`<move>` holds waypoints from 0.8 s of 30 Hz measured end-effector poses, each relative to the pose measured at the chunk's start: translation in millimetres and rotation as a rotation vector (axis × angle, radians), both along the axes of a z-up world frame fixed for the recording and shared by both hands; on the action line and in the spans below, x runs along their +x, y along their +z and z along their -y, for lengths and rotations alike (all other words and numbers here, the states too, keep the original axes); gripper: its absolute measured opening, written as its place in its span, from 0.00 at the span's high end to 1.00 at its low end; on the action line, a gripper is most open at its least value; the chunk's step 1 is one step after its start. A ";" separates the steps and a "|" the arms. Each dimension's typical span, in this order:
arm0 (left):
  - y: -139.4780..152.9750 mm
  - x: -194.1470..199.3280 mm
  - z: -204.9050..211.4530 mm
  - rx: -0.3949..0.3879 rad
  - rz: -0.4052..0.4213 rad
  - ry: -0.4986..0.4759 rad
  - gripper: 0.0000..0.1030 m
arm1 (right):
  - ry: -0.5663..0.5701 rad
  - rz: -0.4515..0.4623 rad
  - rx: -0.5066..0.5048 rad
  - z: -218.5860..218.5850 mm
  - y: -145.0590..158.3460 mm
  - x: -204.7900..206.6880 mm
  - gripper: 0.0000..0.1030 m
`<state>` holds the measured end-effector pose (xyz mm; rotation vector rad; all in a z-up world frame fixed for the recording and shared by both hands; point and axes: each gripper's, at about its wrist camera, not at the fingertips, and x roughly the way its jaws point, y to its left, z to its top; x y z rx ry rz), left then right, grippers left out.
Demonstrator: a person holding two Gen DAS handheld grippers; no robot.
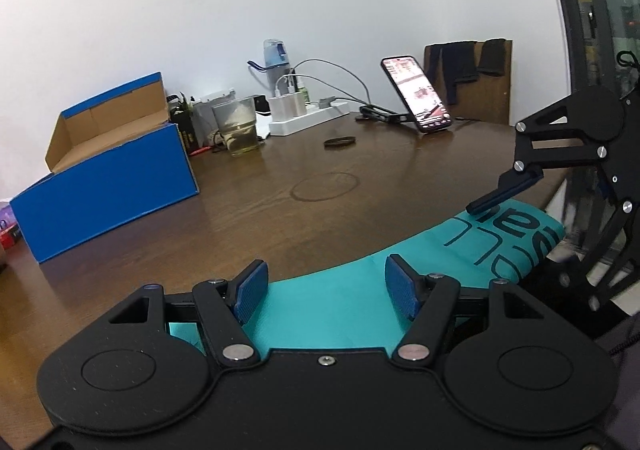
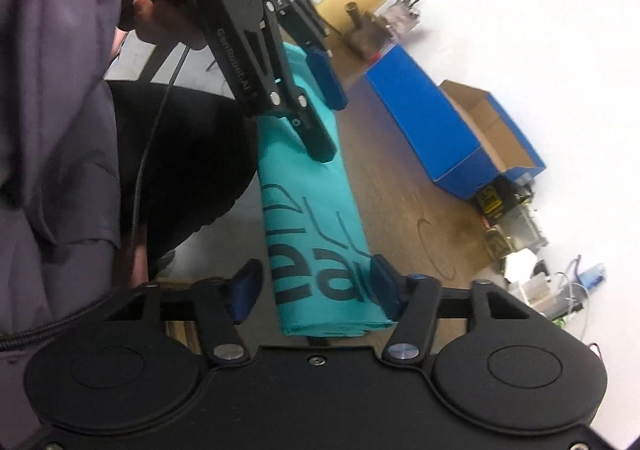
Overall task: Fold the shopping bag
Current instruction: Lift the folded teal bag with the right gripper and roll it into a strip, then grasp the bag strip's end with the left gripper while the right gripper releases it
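- Left hand-held gripper (image 1: pixel 326 290): fingers spread wide, empty, above one end of the bag (image 1: pixel 340 306).
- Right hand-held gripper (image 2: pixel 316 290): also spread wide, straddling the other end, not clamped.
- Bag already a narrow folded strip along the tabletop (image 1: pixel 280 209) near edge.
- Left, I judge: fold strip endwise.

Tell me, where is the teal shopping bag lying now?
The teal shopping bag lies folded in a long strip along the near edge of the wooden table, under the open left tongs and, in the right wrist view, between the open right tongs.
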<state>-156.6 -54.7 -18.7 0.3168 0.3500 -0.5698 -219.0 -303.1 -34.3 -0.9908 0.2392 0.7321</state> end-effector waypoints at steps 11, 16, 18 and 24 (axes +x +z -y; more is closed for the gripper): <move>30.3 -14.4 -6.5 0.004 0.127 -0.169 0.35 | -0.056 -0.103 -0.031 7.1 51.3 4.2 0.82; 46.3 -30.1 30.4 0.176 0.319 -0.327 0.19 | -0.068 0.049 -0.135 -4.7 69.3 10.7 0.85; 40.5 -25.0 54.9 0.289 0.404 -0.314 0.21 | -0.061 0.096 -0.174 -12.5 74.7 19.7 0.85; 8.5 9.4 104.4 0.566 0.590 -0.263 0.48 | -0.048 0.213 -0.242 -37.5 74.2 50.3 0.85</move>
